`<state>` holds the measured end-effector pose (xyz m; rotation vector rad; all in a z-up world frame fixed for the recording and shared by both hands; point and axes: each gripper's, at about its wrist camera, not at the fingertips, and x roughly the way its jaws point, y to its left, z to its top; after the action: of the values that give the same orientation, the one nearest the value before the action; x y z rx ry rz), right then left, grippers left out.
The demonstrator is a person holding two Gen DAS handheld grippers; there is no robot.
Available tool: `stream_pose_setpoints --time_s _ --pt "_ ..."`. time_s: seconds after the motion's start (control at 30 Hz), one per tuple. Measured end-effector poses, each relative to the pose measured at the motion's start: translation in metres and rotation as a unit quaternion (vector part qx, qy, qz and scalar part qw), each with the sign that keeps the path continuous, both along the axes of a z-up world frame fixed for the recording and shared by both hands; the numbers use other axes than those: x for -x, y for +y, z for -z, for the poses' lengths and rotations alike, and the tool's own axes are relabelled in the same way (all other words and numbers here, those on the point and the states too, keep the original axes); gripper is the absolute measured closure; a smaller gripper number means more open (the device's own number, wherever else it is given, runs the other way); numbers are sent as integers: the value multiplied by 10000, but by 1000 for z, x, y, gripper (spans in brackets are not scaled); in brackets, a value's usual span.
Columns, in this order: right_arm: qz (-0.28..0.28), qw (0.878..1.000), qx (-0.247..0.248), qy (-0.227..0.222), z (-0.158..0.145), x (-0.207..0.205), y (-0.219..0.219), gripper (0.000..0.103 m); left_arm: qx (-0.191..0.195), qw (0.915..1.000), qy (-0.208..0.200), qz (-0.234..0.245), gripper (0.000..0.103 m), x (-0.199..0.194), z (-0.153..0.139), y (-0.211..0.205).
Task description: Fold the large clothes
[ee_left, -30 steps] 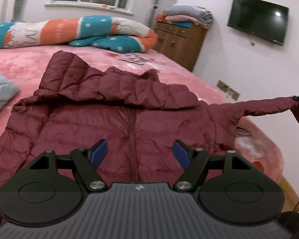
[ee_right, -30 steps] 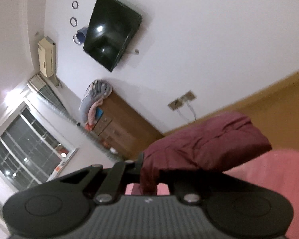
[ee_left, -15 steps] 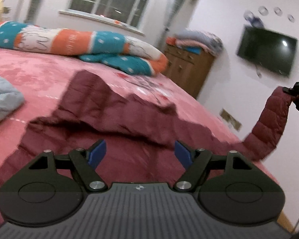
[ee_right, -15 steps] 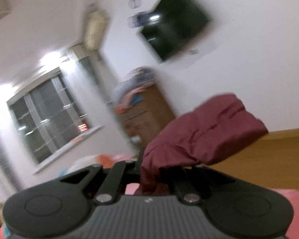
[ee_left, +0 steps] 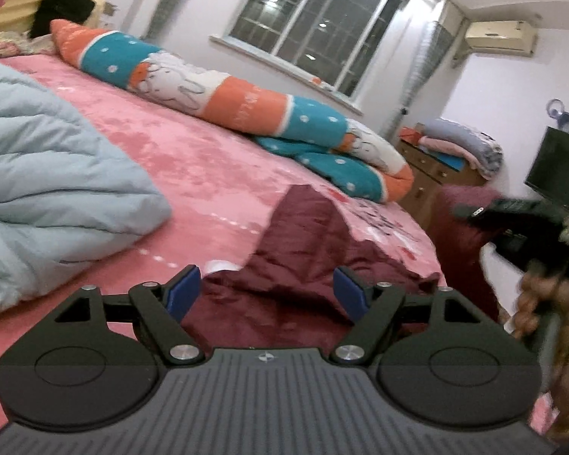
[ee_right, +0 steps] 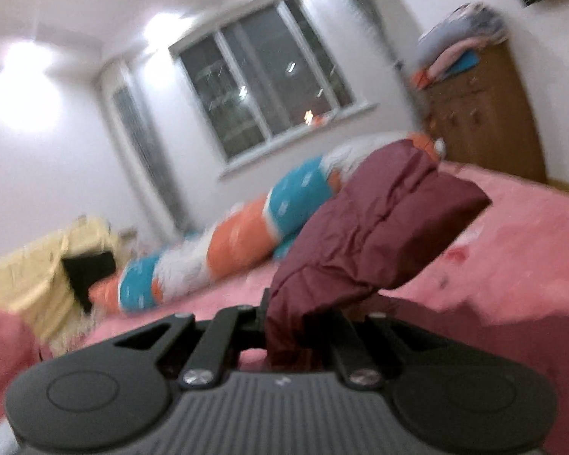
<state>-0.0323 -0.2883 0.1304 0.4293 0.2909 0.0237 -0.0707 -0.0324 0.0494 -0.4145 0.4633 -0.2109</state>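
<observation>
Maroon quilted puffer jacket [ee_left: 296,265] lies on the pink plush bed [ee_left: 193,167]; the right gripper [ee_right: 303,341] pinches its sleeve [ee_right: 375,227] aloft, while the left gripper [ee_left: 267,290] hovers spread, empty.

Ahead of the hand-held gripper stretches a bed [ee_left: 216,167] under a pink cover. A pale blue quilt [ee_left: 45,174] lies bunched to its left. Farther ahead, a rolled duvet [ee_left: 246,110] in orange, teal and white runs along the far side of the bed below a window [ee_left: 315,26]. To the right stands a wooden dresser [ee_left: 436,178] with folded blankets [ee_left: 462,144] on top, an air conditioner [ee_left: 500,38] high on the wall above it, and a dark television [ee_left: 557,167] at the far right.
</observation>
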Motion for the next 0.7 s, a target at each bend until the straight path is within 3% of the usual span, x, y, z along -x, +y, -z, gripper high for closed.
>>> stream_pose_setpoints --time_s 0.2,0.27,0.33,0.43,0.53,0.7 --pt "-115 9957 540 741 52 -43 46 96 10 9999 110 -95 9 -2 3 8" --pt "-129 9924 827 897 62 -41 65 88 -6 9999 134 -100 9 1 4 10" --pt "-176 9898 1037 961 64 -45 72 63 32 9998 161 -81 9 0 4 9" --pt "-293 9861 1324 964 69 -36 81 41 53 9998 155 -119 9 3 3 12" --pt "-398 9843 1461 909 70 -30 91 31 125 9997 137 -154 8 4 2 20" --pt "-559 9880 1208 784 64 -13 91 21 153 9997 127 -167 8 5 3 20"
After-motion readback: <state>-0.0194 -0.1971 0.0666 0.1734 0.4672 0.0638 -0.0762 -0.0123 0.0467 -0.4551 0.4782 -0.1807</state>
